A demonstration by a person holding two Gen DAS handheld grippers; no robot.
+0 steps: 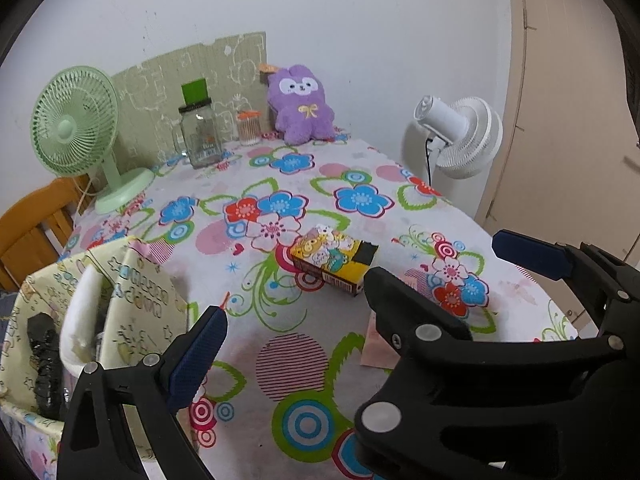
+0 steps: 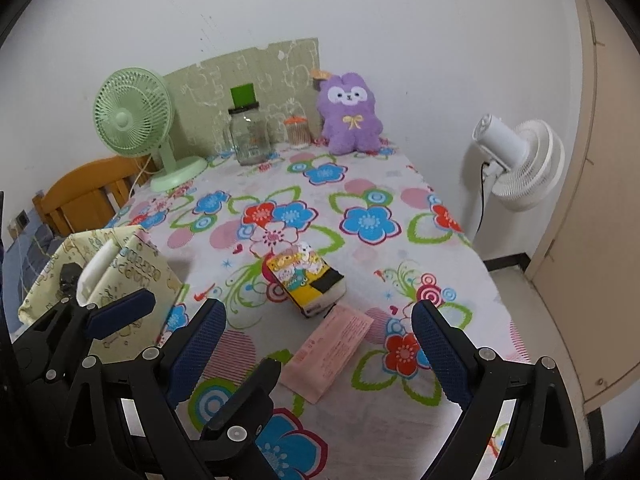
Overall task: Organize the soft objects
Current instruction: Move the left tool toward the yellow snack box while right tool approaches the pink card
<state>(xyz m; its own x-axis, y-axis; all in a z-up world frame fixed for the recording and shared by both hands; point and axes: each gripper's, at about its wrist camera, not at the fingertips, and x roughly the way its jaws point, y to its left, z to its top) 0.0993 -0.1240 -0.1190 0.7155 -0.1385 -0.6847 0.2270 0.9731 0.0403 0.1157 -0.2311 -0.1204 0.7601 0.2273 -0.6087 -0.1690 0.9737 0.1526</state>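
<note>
A purple plush rabbit (image 1: 302, 106) sits upright at the table's far edge against the wall; it also shows in the right wrist view (image 2: 351, 114). A yellow cartoon-print tissue pack (image 1: 334, 258) lies mid-table, also in the right wrist view (image 2: 306, 280). A cream fabric storage bin (image 1: 100, 312) stands at the near left (image 2: 120, 280). My left gripper (image 2: 184, 308) is open and empty beside the bin. My right gripper (image 2: 320, 344) is open and empty above a pink paper sheet (image 2: 332, 352), short of the tissue pack.
A green desk fan (image 1: 76, 128), a glass jar (image 1: 200, 136) and a small cotton-swab jar (image 1: 249, 128) stand along the back. A white floor fan (image 2: 516, 160) stands off the table's right edge. A wooden chair (image 2: 88, 192) is at the left.
</note>
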